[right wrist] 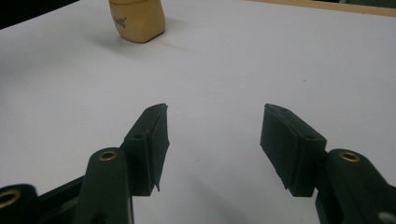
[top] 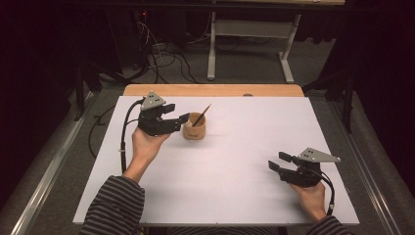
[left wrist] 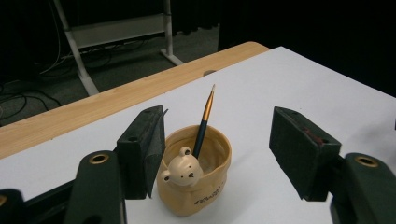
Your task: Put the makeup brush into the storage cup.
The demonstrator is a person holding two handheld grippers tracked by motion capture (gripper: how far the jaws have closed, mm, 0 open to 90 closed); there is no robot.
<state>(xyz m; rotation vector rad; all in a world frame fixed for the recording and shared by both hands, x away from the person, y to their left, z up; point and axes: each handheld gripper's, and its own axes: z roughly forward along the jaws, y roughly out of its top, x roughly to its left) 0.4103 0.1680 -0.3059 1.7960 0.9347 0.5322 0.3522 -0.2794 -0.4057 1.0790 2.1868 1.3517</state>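
Observation:
A small tan cup (top: 195, 127) with a bear's head on its rim stands on the white table top (top: 235, 161), left of centre. A paintbrush (top: 201, 115) leans in it, tip up. In the left gripper view the cup (left wrist: 196, 179) sits just ahead of the jaws and the paintbrush (left wrist: 204, 121) rises between them. My left gripper (top: 180, 113) is open, right beside the cup's left side, not gripping it. My right gripper (top: 276, 161) is open over bare table at the front right, holding nothing. In the right gripper view the cup (right wrist: 137, 21) is far off at the top left.
A wooden strip (top: 213, 90) runs along the table's far edge. Beyond it stand a white frame (top: 249, 41) and loose cables (top: 161, 61) on the floor. A metal rail (top: 49, 166) runs along the left side.

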